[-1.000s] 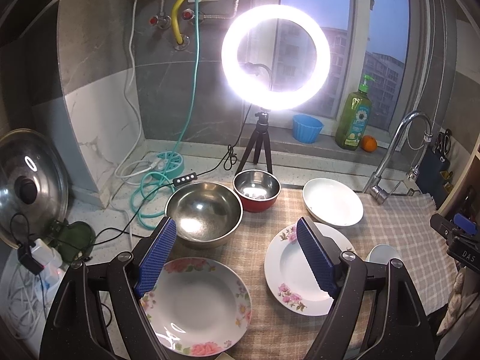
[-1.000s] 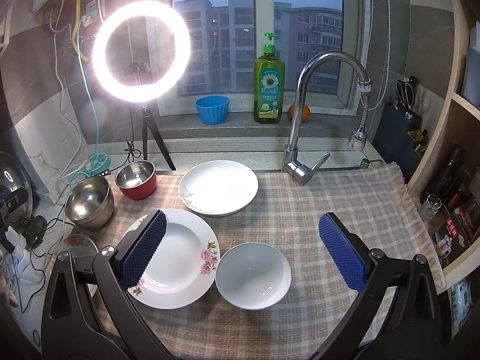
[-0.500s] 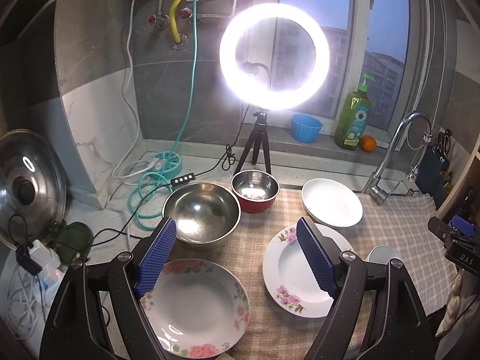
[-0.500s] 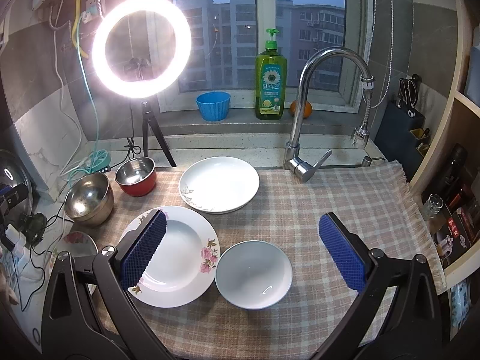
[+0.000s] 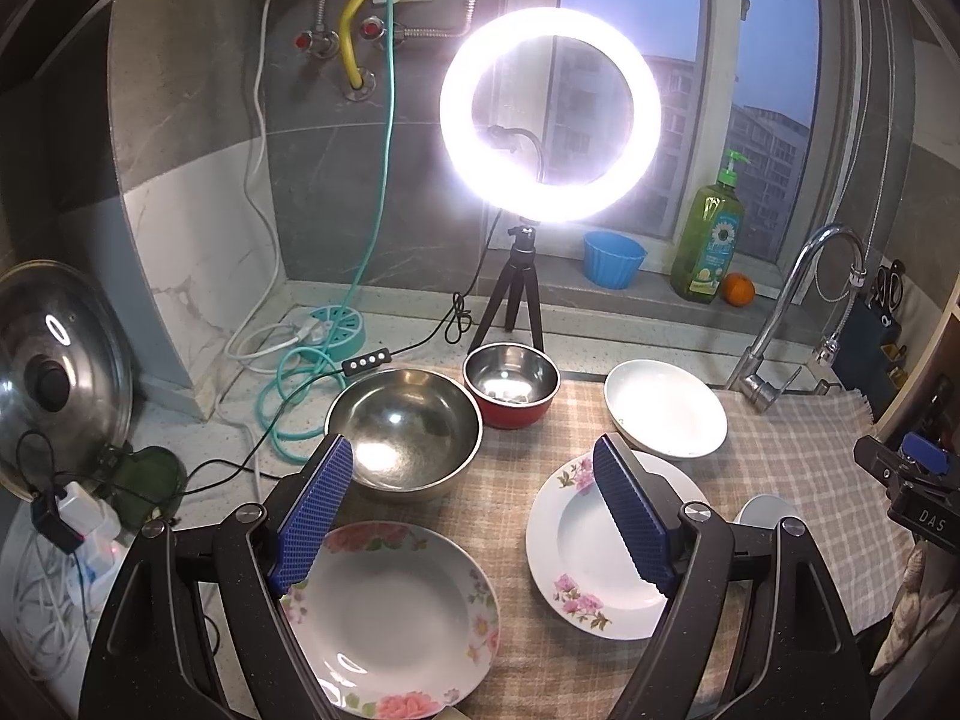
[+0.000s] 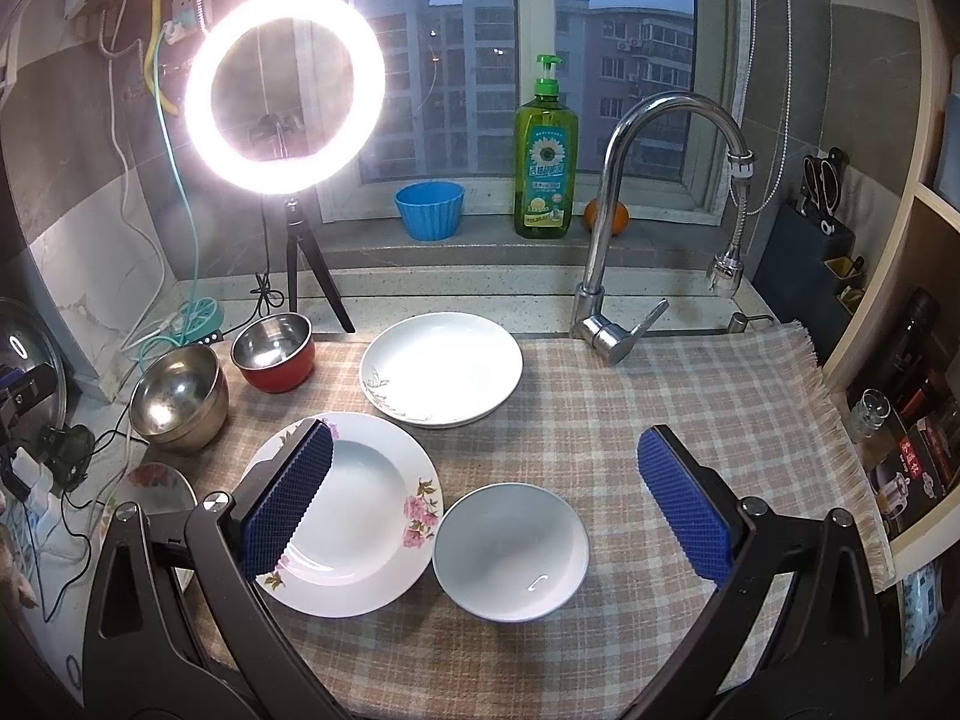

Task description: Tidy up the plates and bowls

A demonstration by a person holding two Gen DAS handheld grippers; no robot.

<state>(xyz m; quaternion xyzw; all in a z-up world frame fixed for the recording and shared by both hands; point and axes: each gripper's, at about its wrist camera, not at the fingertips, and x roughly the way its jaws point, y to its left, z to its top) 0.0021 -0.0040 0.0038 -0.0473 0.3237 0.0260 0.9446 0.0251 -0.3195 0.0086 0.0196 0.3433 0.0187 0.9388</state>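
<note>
A: How are the grippers set?

B: The left gripper (image 5: 474, 516) is held spread wide above the near left of the checked cloth (image 6: 630, 396), nothing between its blue pads. The right gripper (image 6: 486, 498) is likewise spread and empty, poised over the near middle.

A: Where are the plates found?

B: A flowered plate (image 5: 393, 615) is seen nearest on the left, partly off the cloth's edge. A second flowered plate (image 6: 360, 498) is laid right of it, and a small white bowl (image 6: 510, 549) is set just beside that plate's right rim. A plain white plate (image 6: 441, 366) is placed farther back, near the faucet (image 6: 624, 228).

A: And the metal bowls?

B: A large steel bowl (image 5: 405, 426) is set at the far left edge of the cloth, with a red bowl (image 5: 510, 384) just right of it; contact cannot be told. A ring light (image 5: 549, 114) is stood behind them.
</note>
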